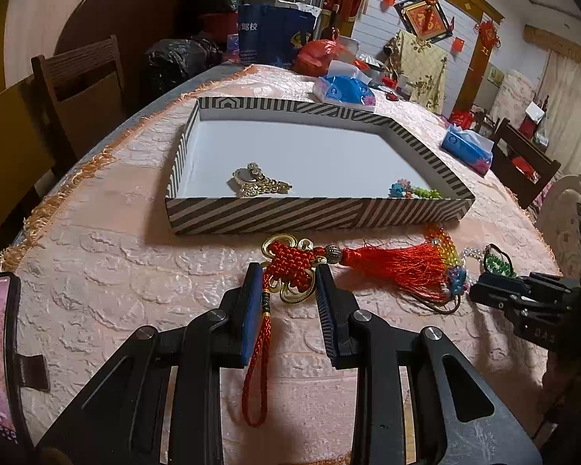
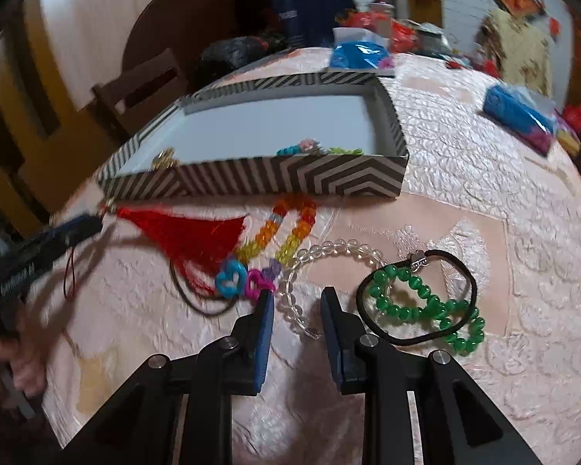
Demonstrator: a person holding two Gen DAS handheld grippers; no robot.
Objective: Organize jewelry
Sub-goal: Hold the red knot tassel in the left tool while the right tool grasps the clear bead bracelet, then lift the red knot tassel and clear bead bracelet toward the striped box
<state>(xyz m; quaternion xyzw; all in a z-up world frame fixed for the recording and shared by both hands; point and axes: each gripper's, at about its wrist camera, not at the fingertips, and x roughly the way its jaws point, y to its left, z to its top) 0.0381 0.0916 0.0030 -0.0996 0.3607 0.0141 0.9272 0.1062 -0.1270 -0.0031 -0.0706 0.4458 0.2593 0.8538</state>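
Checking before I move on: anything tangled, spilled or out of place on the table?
Yes. The red tassel lies over a brown cord and touches the rainbow bead bracelet. The green bead bracelet overlaps the black hair tie. Nothing looks spilled or broken.

A lived-in home, by all signs a dining or living room. Big round table under a pink embossed tablecloth (image 1: 116,290) with orange fringe, dark wooden chairs (image 1: 81,77) drawn up around it. Red knot hangings (image 1: 488,35) and a framed red-and-gold plaque (image 1: 424,17) on the wall, curtains (image 1: 573,89) at the right. Household clutter at the table's far edge: tissue packs (image 1: 344,87), a blue paper bag (image 1: 275,35), a red plastic bag (image 1: 321,54), black sacks (image 1: 182,58).
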